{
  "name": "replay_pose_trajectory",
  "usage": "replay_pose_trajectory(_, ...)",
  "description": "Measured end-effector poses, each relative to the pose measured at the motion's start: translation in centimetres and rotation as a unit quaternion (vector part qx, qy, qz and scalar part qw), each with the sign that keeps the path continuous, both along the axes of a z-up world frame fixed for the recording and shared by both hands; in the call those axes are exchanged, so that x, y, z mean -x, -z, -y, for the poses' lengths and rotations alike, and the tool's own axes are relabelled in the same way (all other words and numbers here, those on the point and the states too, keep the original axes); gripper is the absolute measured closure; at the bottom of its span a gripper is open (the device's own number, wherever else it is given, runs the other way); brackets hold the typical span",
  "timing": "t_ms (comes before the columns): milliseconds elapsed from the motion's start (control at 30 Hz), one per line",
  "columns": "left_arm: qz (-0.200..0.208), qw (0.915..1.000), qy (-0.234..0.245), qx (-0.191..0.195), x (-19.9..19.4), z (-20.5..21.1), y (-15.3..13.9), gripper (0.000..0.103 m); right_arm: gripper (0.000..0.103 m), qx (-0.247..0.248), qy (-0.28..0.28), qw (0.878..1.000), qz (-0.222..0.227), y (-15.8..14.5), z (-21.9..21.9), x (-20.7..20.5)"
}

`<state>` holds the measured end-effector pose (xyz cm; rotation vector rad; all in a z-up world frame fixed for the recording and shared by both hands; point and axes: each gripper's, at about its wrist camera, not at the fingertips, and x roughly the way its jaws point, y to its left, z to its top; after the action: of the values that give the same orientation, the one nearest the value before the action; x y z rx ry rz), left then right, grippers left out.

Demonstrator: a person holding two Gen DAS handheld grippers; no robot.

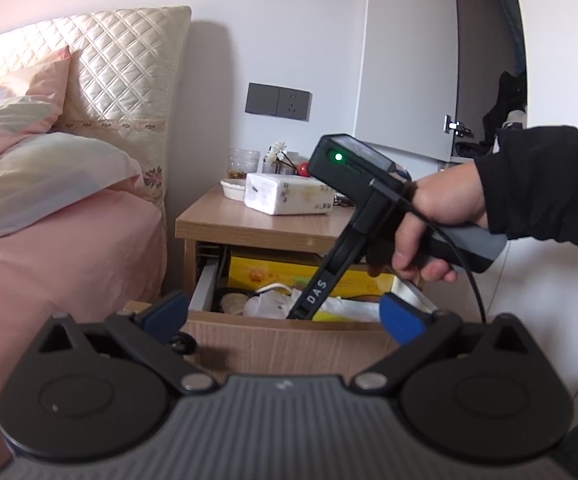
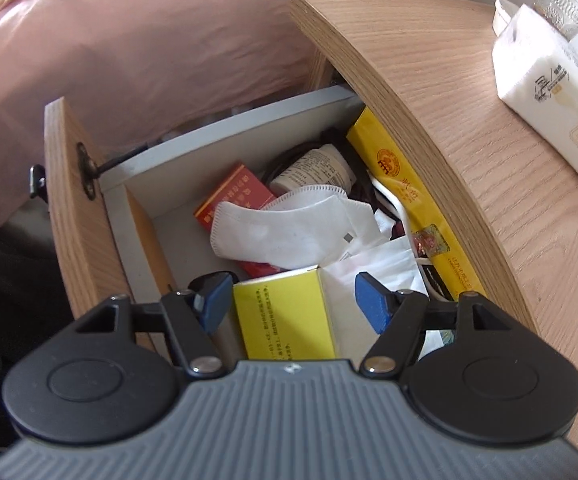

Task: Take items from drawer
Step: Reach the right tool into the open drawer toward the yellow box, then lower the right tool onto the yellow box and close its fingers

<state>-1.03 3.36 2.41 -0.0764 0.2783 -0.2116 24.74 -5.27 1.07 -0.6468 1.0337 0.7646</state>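
Drawer (image 2: 225, 120), spread right tool (image 2: 295, 300) around yellow box (image 2: 285, 316)

**Right gripper reaching into open drawer**

Left gripper (image 1: 285, 312) held wide apart before the drawer (image 1: 289, 336). Right gripper (image 1: 301, 312) angled down among the clutter, fingertips hidden. Tissue pack (image 1: 289, 198) on nightstand (image 1: 217, 222); bed (image 1: 61, 248) alongside.

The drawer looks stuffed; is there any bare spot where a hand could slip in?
Inside the drawer, the bare floor lies along its front left corner, bordered by the wooden front panel, the red box and the white mask. Toward the nightstand it is crowded: bottle, cables, long yellow box. The right gripper, open, straddles the small yellow box.
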Motion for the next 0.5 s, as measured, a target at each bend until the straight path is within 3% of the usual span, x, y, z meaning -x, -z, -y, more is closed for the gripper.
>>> replay_pose_trajectory(200, -0.001, 1.0, 0.001, 0.0, 0.1, 0.1, -0.1, 0.0, 0.033, 0.003, -0.002, 1.0, -0.021, 1.0, 0.1, -0.5)
replay_pose_trajectory(500, -0.002, 1.0, 0.001, 0.0, 0.0, 0.1, -0.2, 0.0, 0.031, 0.033, -0.017, 0.999, 0.012, 1.2, 0.2, 0.1)
